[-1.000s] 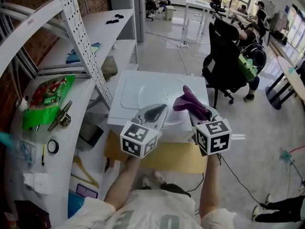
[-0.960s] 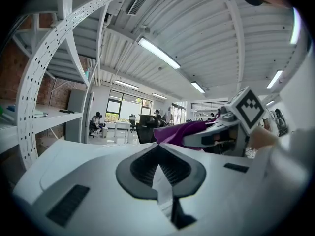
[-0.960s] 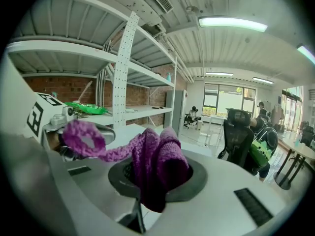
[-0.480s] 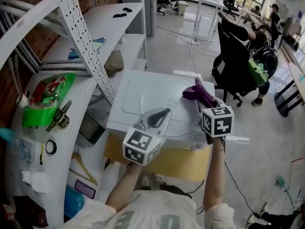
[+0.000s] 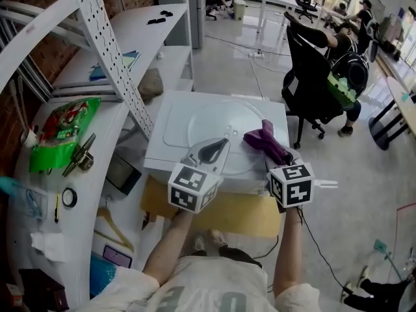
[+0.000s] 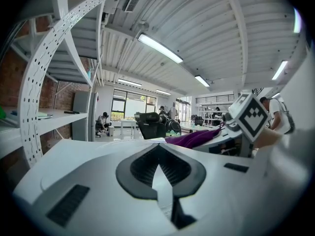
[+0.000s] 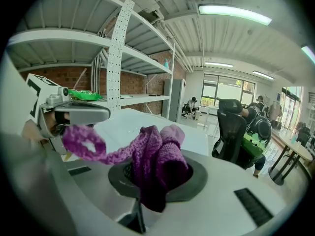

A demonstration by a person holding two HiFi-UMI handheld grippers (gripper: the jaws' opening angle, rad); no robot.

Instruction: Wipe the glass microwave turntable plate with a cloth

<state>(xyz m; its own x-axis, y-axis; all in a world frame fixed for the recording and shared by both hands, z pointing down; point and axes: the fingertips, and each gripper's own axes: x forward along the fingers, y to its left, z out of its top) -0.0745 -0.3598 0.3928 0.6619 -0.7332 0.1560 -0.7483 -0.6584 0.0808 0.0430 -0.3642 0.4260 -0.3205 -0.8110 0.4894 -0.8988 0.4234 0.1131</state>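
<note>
White, flat-topped appliance (image 5: 168, 149) carries the round clear glass turntable plate (image 5: 221, 119) near its right edge. Left gripper (image 5: 221, 147), jaws pinched together and empty, sits over the plate's near rim. Right gripper (image 5: 281, 158) clamps the purple knitted cloth (image 5: 262, 139).

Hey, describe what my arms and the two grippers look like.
The left hand-held gripper and right hand-held gripper are pale grey shells with black ribbed pads, each carrying a cube of black-and-white square markers. Arms are bare below a pale short-sleeved shirt.

One glass plate (image 5: 214, 117), one purple cloth (image 5: 266, 142).
</note>
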